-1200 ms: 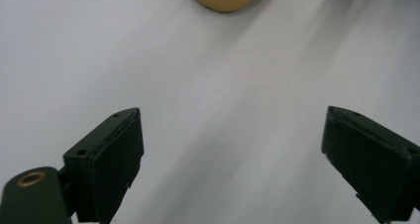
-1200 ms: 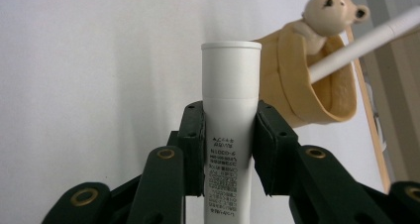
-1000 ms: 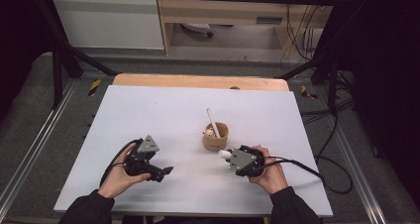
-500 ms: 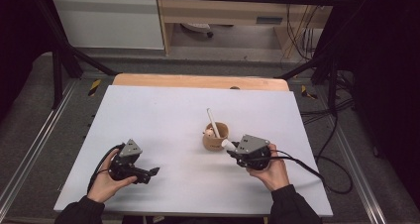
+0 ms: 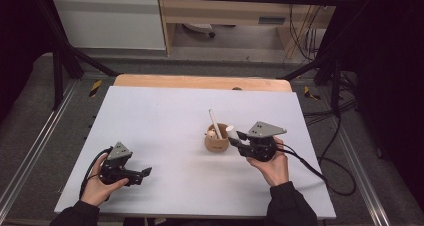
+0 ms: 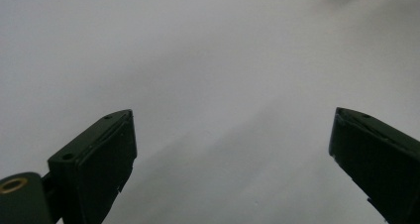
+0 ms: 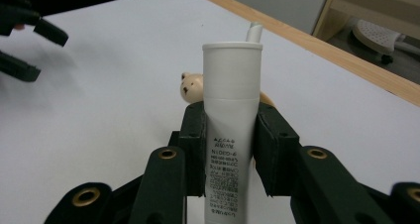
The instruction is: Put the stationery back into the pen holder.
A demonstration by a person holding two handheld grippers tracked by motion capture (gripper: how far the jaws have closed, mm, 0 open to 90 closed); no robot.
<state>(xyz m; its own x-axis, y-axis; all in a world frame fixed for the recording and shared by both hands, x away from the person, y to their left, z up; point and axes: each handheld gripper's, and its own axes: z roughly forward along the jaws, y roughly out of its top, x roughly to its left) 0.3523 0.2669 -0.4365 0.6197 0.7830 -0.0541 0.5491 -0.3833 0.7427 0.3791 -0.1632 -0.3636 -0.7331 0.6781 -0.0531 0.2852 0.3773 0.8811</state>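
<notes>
White tube [image 7: 232,120] with black print; tan cup [image 5: 217,142]

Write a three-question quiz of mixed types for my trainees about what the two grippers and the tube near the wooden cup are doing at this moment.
1. True or false: the right gripper is clamped on a white tube.
2. Multiple choice: the left gripper is A) holding the tube, B) open with only the bare table between its jaws, C) inside the cup.
3. Short answer: what small figure sits at the wooden cup behind the tube?

Key
1. True: both pads press the tube's sides, cap end pointing away from the hand.
2. B.
3. A little bear head; a white stick also stands in the cup.
</notes>
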